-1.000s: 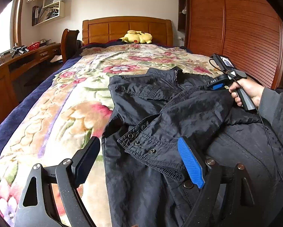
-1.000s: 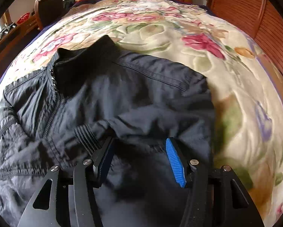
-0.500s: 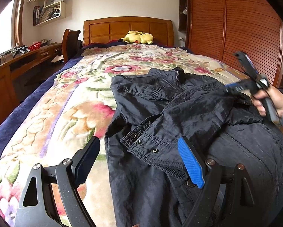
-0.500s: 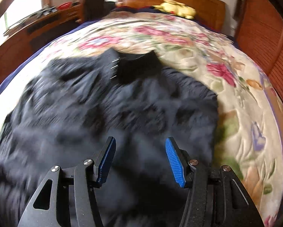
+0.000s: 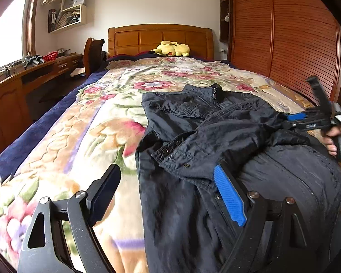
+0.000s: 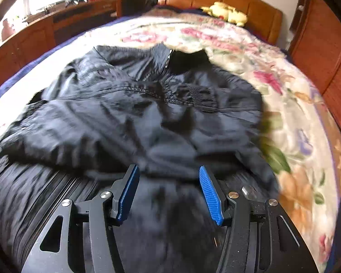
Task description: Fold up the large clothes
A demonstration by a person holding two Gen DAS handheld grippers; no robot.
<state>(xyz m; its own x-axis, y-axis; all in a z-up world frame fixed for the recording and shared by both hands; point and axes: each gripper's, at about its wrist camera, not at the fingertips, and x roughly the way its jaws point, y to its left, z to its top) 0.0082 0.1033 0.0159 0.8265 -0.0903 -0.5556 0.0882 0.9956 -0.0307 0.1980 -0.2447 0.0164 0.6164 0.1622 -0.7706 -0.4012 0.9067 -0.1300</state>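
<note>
A black jacket (image 5: 216, 136) lies face up on the floral bedspread (image 5: 90, 136), collar toward the headboard. One sleeve is folded across its chest, with the snap cuff (image 5: 175, 157) lying near my left gripper. My left gripper (image 5: 168, 177) hovers wide open over the jacket's left edge and holds nothing. A hand (image 5: 339, 136) carries my right gripper (image 5: 293, 119) at the jacket's right side. In the right wrist view the right gripper (image 6: 168, 170) stands open above the jacket (image 6: 147, 113), below the folded sleeve, with nothing pinched between its pads. That view is motion-blurred.
A yellow plush toy (image 5: 171, 49) rests by the wooden headboard (image 5: 159, 38). A slatted wooden wardrobe (image 5: 295, 45) runs along the bed's right side. A desk (image 5: 34, 72) and a chair (image 5: 93, 54) stand on the left. Bare bedspread lies left of the jacket.
My right gripper has drawn back from the collar area toward the jacket's lower right and rolled, with its jaws the same width. My left gripper has shifted slightly. The jacket lies as before.
</note>
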